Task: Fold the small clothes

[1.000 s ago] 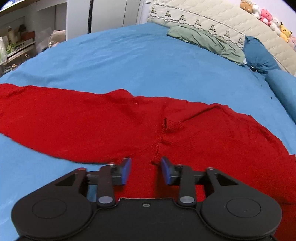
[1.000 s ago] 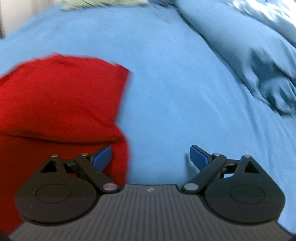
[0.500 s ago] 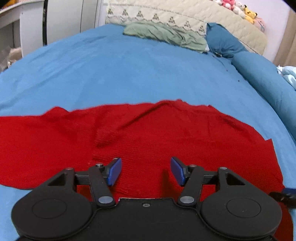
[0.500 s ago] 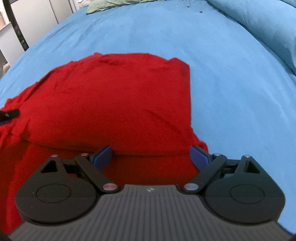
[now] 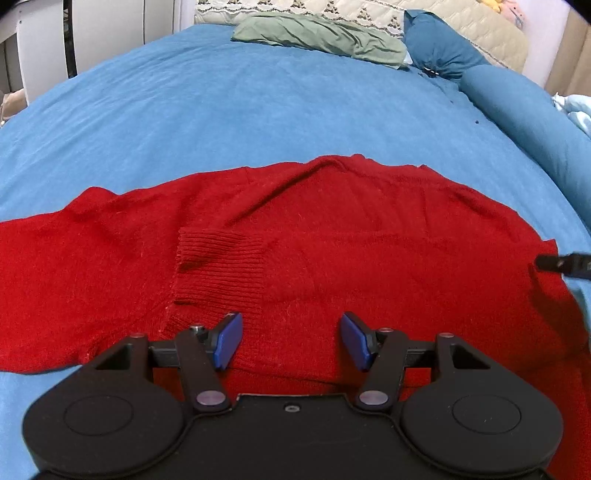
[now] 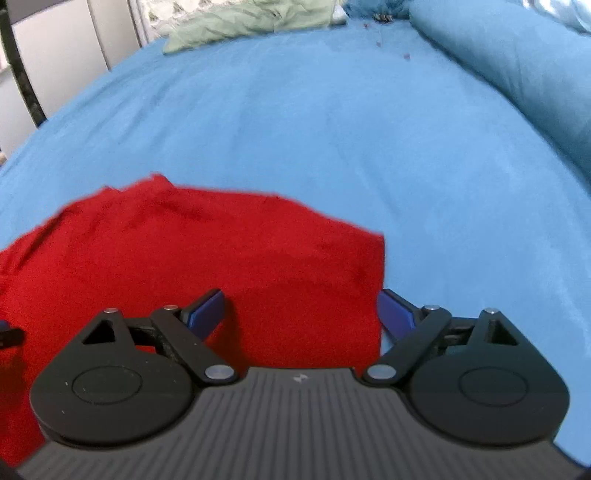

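Observation:
A red knit sweater (image 5: 332, 236) lies spread on the blue bedsheet (image 5: 240, 103), with one ribbed cuff (image 5: 221, 258) folded onto its body. My left gripper (image 5: 291, 339) is open and empty just above the sweater's near part. My right gripper (image 6: 301, 314) is open and empty over the sweater's right edge (image 6: 221, 251). The tip of the right gripper shows at the right edge of the left wrist view (image 5: 561, 263).
A green cloth (image 5: 317, 35) lies at the head of the bed, next to a dark blue pillow (image 5: 439, 55) and a long blue bolster (image 5: 532, 110). A quilted headboard (image 5: 480, 26) stands behind. White cabinets (image 5: 103, 33) stand at the far left.
My left gripper has opened wider and shifted right along the sweater, so the folded cuff now lies ahead of it. My right gripper has swung left over the sweater's right edge.

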The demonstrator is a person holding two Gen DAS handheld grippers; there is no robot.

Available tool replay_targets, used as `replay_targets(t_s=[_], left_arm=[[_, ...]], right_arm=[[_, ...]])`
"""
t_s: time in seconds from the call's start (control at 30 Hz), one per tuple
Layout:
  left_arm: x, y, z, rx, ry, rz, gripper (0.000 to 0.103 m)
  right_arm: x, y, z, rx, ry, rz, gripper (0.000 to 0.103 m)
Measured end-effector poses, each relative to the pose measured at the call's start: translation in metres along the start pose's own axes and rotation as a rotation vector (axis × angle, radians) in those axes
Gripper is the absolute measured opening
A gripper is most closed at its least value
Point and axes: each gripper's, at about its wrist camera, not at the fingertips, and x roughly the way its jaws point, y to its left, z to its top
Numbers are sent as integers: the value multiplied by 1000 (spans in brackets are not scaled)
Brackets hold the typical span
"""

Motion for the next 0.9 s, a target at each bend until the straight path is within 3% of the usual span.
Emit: replay_targets(t_s=[0.17,0.3,0.43,0.57,0.7,0.73,0.83,0.9], left_arm=[[3,-6,2,-6,-5,6,70],[5,-12,-1,23,-10,22,71],[2,-12,3,3,2,27,73],[-23,-8,18,-86,40,88,73],[-70,8,30,-191,9,153,74],[-82,15,32,-211,0,167,76],[-115,38,33,-244,-37,223,96],[-132,60,30,-271,-64,270,99]], right_arm=[[14,14,7,-85,7,43,103],[48,-2,16,-72,0,-4,103],[40,3,20,-103,6,-21,103],[-11,9,17,-131,-43,44,103],[-68,25,22,-142,-38,77,103],[-82,30,24,-152,-34,80,103],[-113,50,29,-173,-15,112,103],[-126,69,30,-166,15,135,103]])
